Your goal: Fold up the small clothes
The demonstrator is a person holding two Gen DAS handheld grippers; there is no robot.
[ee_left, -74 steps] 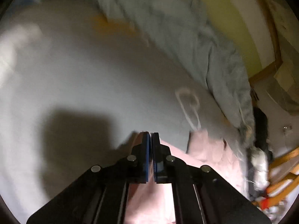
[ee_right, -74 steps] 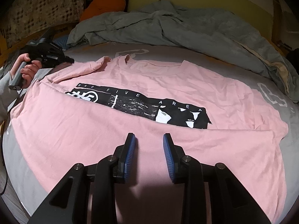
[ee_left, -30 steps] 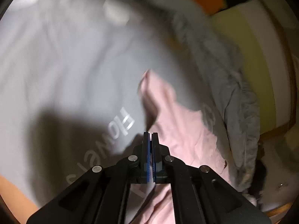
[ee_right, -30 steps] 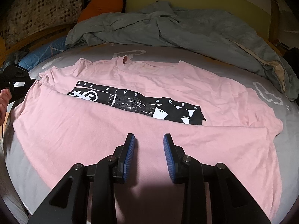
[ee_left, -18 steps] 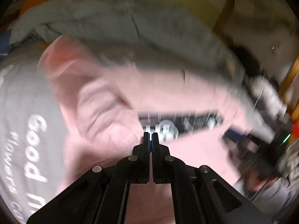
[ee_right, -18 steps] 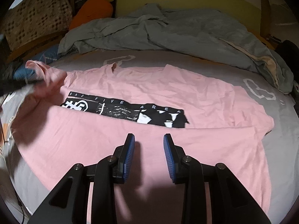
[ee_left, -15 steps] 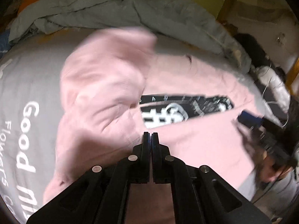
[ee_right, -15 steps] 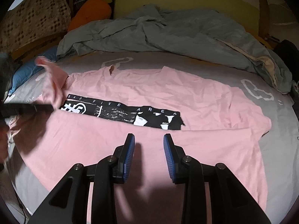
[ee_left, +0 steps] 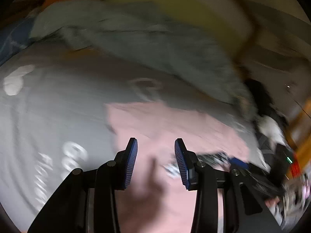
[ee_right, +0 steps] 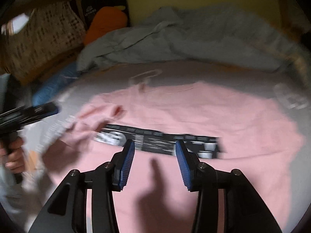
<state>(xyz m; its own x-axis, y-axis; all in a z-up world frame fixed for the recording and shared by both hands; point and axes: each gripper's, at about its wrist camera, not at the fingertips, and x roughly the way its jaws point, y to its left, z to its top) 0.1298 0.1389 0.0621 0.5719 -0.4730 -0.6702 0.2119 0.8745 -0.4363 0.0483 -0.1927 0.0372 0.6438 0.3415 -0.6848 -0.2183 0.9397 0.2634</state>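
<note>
A pink T-shirt (ee_right: 213, 112) with a black print band (ee_right: 159, 141) lies flat on the bed, its lower part folded up over the print. Its left sleeve (ee_right: 101, 114) lies crumpled inward on the shirt. My right gripper (ee_right: 154, 155) hovers above the folded lower part; its jaws are opening with nothing between them. In the left wrist view, my left gripper (ee_left: 155, 155) hangs over the T-shirt (ee_left: 175, 128) near its left edge, jaws opening and empty. In the right wrist view the left gripper (ee_right: 46, 109) is off the sleeve, held by a hand (ee_right: 11, 155).
A rumpled grey duvet (ee_right: 184, 38) runs along the back of the bed below a yellow headboard (ee_right: 194, 2). An orange plush (ee_right: 107, 25) and a checked pillow (ee_right: 42, 38) sit at the back left. The grey sheet (ee_left: 48, 116) has white lettering.
My left gripper carried the left sleeve up and inward over the shirt, then opened and let it drop. The right gripper's jaws spread wider and it rose a little.
</note>
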